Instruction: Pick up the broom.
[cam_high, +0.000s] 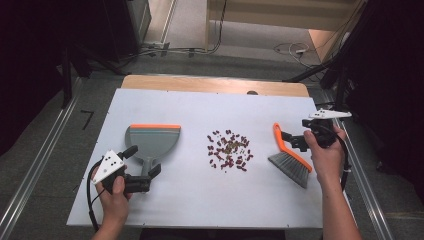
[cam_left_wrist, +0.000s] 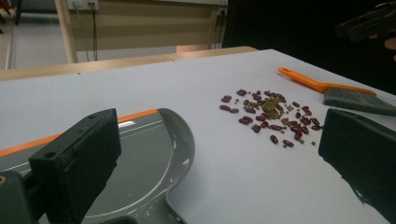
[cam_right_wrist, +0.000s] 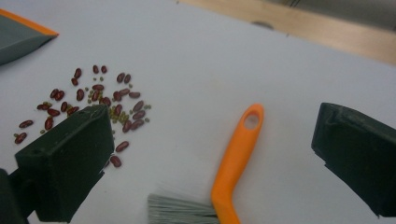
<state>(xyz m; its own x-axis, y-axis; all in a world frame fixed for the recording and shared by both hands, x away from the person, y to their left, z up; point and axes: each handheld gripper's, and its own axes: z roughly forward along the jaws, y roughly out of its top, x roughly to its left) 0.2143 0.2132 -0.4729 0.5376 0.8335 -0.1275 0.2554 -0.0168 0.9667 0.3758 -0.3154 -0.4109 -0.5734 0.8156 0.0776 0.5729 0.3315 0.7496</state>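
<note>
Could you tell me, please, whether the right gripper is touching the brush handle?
Apart. In the right gripper view, the right gripper has open jaws with bare table either side of the orange brush handle.

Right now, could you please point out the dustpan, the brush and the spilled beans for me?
dustpan (cam_high: 150, 141), high view, on its grey pan.
brush (cam_right_wrist: 236, 156), right gripper view, on its orange handle.
spilled beans (cam_high: 229, 150), high view, on the middle of the pile.
</note>
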